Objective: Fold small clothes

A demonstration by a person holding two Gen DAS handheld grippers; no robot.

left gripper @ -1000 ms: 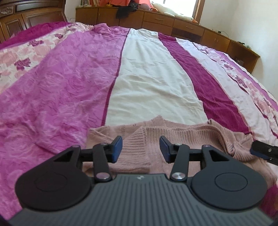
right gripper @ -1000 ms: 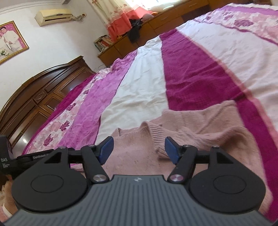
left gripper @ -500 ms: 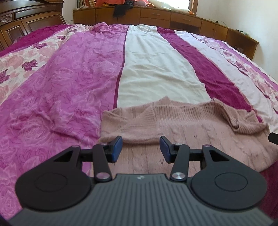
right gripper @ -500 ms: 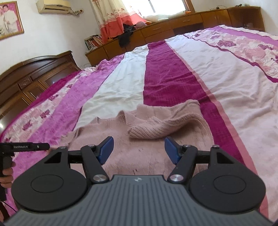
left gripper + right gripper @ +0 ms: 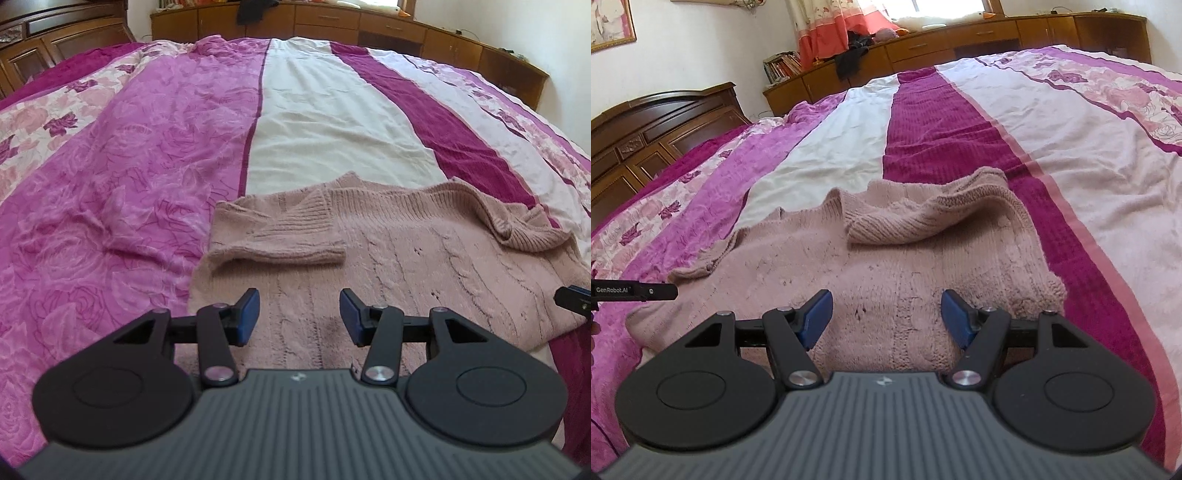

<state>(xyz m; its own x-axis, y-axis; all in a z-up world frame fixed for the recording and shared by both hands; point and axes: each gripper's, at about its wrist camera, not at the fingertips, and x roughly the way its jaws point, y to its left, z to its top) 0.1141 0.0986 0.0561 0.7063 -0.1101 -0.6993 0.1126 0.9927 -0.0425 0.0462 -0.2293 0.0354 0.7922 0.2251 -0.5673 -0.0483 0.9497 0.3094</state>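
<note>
A dusty-pink knitted sweater [image 5: 406,258] lies flat on the bed, with both sleeves folded inward across its body. The left sleeve [image 5: 280,236] rests across the near-left part, and the right sleeve [image 5: 923,221] lies bunched on the far side in the right wrist view. My left gripper [image 5: 299,317] hovers open over the sweater's left lower part, holding nothing. My right gripper [image 5: 886,317] is open above the sweater [image 5: 886,277] near its hem, also empty. A tip of the right gripper [image 5: 572,299] shows at the left wrist view's right edge.
The bed carries a striped quilt [image 5: 147,166] in magenta, white and floral bands. A dark wooden headboard [image 5: 657,125] stands to the left and a low wooden cabinet [image 5: 960,44] runs along the far wall. The left gripper's body [image 5: 631,291] pokes in at the left.
Both grippers have pulled back toward the near edge of the sweater and risen, staying open. More of the sweater's body now shows with the sleeves lying folded on it.
</note>
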